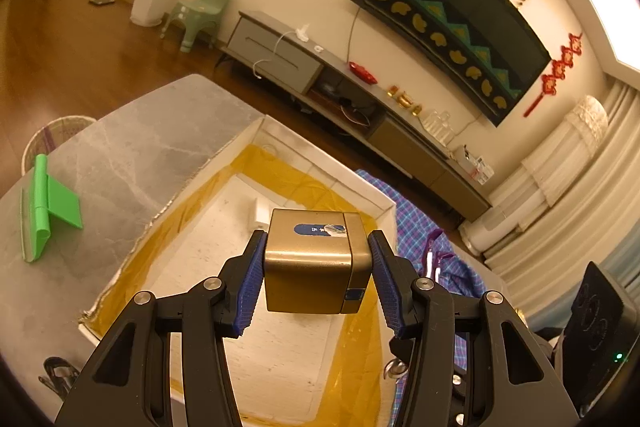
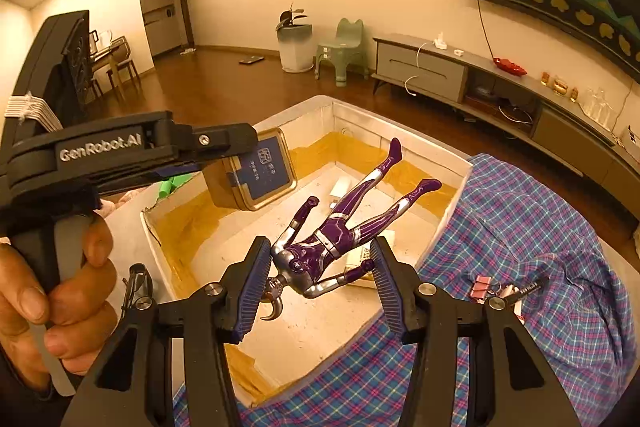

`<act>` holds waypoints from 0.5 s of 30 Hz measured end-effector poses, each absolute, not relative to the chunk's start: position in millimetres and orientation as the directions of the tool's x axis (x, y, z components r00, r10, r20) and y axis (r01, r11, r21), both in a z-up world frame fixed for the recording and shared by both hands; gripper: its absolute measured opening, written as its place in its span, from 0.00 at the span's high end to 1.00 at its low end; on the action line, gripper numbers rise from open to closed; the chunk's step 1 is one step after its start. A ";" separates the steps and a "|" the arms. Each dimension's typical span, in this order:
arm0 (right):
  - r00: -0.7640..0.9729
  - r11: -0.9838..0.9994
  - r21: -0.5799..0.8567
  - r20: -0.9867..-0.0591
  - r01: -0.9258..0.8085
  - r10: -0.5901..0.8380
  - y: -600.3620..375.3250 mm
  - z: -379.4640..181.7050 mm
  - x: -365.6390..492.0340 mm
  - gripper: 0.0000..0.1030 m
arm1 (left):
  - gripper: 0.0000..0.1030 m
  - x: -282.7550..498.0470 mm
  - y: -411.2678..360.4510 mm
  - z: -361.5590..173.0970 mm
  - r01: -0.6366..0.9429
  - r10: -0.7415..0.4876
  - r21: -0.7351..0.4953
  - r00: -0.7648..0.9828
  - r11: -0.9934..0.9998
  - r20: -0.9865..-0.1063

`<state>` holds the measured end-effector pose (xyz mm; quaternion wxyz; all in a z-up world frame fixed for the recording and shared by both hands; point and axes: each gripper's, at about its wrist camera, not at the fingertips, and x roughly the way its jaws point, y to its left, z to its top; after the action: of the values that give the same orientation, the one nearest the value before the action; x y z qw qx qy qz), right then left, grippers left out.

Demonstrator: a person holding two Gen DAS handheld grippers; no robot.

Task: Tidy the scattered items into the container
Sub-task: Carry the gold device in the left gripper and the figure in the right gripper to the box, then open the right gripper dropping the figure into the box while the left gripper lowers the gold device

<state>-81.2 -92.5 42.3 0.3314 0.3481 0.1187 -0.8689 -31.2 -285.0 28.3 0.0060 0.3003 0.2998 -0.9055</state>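
Box (image 2: 400, 131) lay directly beneath both loads: left gripper (image 1: 318, 261) clenched a gold tin (image 1: 316, 259), right gripper (image 2: 320, 285) clamped a purple figure (image 2: 340, 227), legs pointing one o'clock.

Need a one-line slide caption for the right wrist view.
Right gripper holds a purple figure above the white box.
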 end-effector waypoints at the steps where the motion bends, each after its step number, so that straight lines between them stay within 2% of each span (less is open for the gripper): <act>1: -0.535 -0.751 0.024 -0.687 0.660 -0.491 -94.1 41.4 -83.1 0.49 | 0.49 -31.4 -286.8 27.9 0.194 0.168 -0.541 -0.819 -0.818 -0.548; 15: -0.498 -0.738 -0.007 -0.743 0.674 -0.447 -114.0 32.6 -112.5 0.49 | 0.49 -39.0 -291.0 20.6 0.262 0.076 -0.435 -0.781 -0.862 -0.620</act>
<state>-112.5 -114.0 32.6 0.3289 0.3779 0.1503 -0.8523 -39.0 -291.0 20.6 0.0513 0.3272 0.2580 -0.9076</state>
